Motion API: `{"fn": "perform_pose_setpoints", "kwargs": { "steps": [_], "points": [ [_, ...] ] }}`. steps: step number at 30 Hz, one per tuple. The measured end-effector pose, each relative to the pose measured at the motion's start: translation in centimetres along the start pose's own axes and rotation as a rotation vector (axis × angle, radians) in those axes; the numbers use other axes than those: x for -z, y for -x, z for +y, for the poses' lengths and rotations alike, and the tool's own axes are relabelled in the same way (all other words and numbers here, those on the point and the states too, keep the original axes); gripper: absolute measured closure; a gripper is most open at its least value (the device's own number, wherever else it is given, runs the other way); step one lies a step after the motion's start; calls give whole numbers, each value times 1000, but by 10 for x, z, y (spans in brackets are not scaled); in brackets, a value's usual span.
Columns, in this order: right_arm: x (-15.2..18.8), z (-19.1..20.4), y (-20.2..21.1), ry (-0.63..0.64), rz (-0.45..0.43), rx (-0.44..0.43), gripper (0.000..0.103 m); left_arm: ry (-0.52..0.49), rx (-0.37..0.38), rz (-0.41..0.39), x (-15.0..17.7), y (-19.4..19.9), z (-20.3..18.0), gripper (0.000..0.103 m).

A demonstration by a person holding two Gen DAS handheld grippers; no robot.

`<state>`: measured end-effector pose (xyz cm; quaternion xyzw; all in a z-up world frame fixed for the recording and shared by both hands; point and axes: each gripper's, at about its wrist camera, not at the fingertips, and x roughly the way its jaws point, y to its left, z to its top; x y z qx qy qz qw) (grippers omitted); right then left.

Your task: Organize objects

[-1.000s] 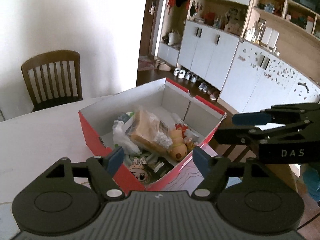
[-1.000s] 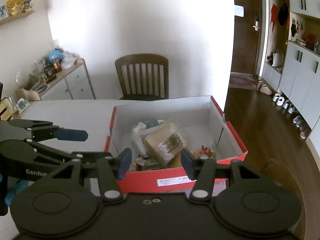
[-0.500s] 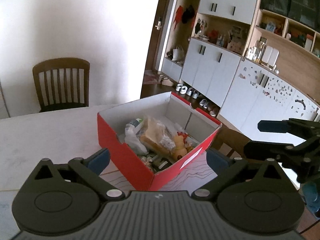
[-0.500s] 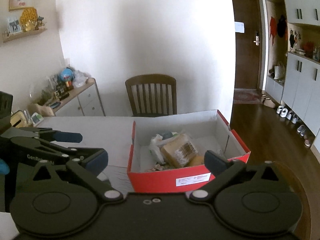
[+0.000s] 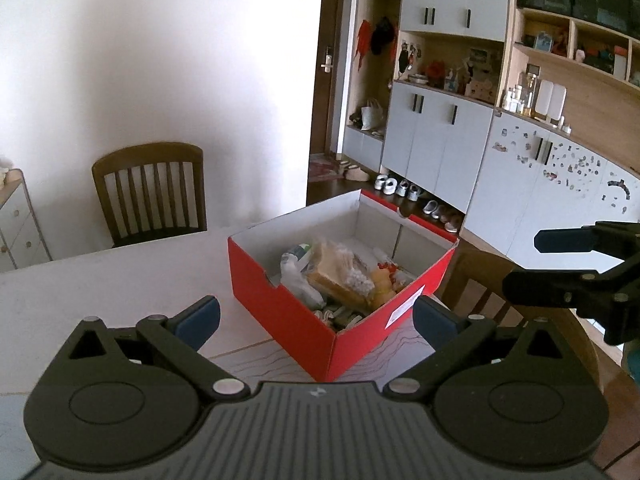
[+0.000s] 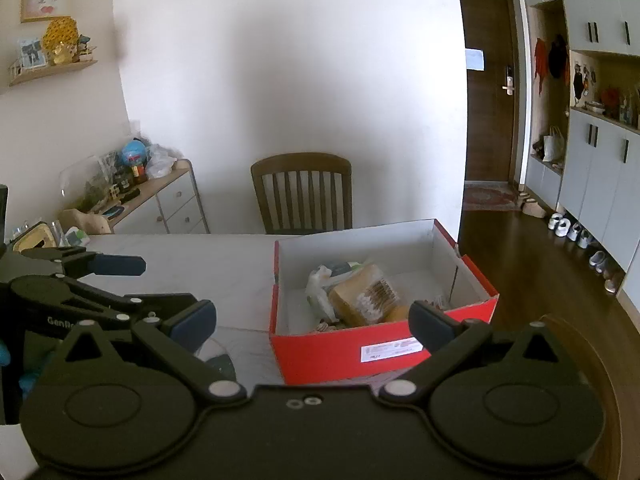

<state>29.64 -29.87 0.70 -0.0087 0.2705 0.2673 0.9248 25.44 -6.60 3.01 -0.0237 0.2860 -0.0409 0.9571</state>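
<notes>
Left wrist view shows the red box [image 5: 320, 320] on the white table [image 5: 100, 280], packed with bagged odds and ends. Both tools hang short of the box: the left gripper [image 5: 316, 318] and right gripper [image 6: 312, 322] have just spread wide, nothing between them. I'd approach the box's long sides squarely and level, so its contents don't spill.
</notes>
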Motion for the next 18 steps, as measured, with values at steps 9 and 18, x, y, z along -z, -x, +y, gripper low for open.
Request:
{"fn": "perform_pose_setpoints", "kwargs": {
  "steps": [9, 18],
  "points": [
    [4, 4, 3, -2, 3, 5, 0, -7, -37, -9, 3, 6, 0, 0],
    [9, 7, 3, -10, 17, 9, 0, 5, -20, -8, 2, 6, 3, 0]
  ]
}}
